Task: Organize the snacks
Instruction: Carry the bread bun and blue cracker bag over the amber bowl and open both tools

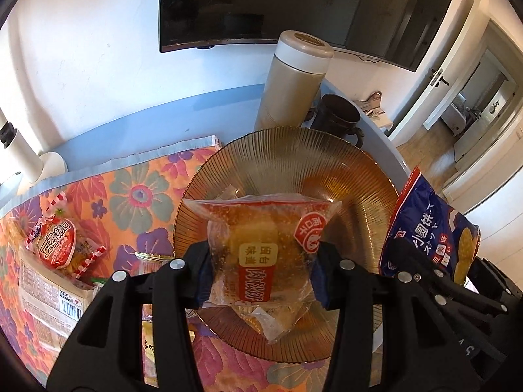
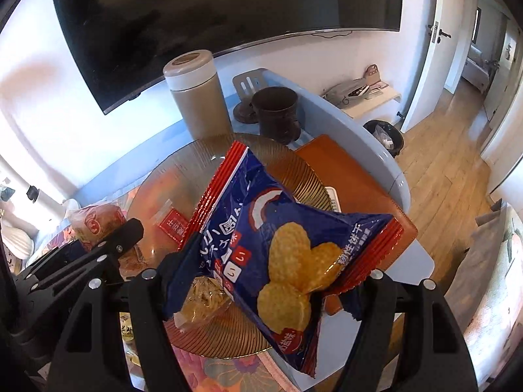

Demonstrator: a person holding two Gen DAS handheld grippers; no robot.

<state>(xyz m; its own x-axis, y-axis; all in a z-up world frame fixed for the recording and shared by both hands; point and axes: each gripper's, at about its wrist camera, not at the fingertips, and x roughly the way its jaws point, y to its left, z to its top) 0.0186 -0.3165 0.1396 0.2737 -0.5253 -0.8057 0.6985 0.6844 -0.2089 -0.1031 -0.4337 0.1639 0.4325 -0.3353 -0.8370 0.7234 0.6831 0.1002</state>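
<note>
Amber ribbed glass makes up the plate [image 1: 327, 163], which sits on a floral cloth [image 1: 137, 196] over the table [image 1: 130, 111]. The left tool [image 1: 261, 272] is closed on a clear snack packet [image 1: 261, 245] with red edges and a red label, a pale yellow pastry showing inside; the packet is pinched between both pads and hangs over the near part of the plate. The right tool [image 2: 268, 285] grips a blue biscuit bag [image 2: 281, 245] with red crimped ends and 3 golden round crackers printed on it; the bag lies slanted between its fingers, above the plate's right side. A small red-labelled sachet [image 2: 171, 225] already rests in the plate. More packaged snacks [image 1: 55, 251] lie on the cloth to the left. Behind the plate stand a beige flask [image 1: 294, 81] and a dark cup [image 1: 336, 114].
</note>
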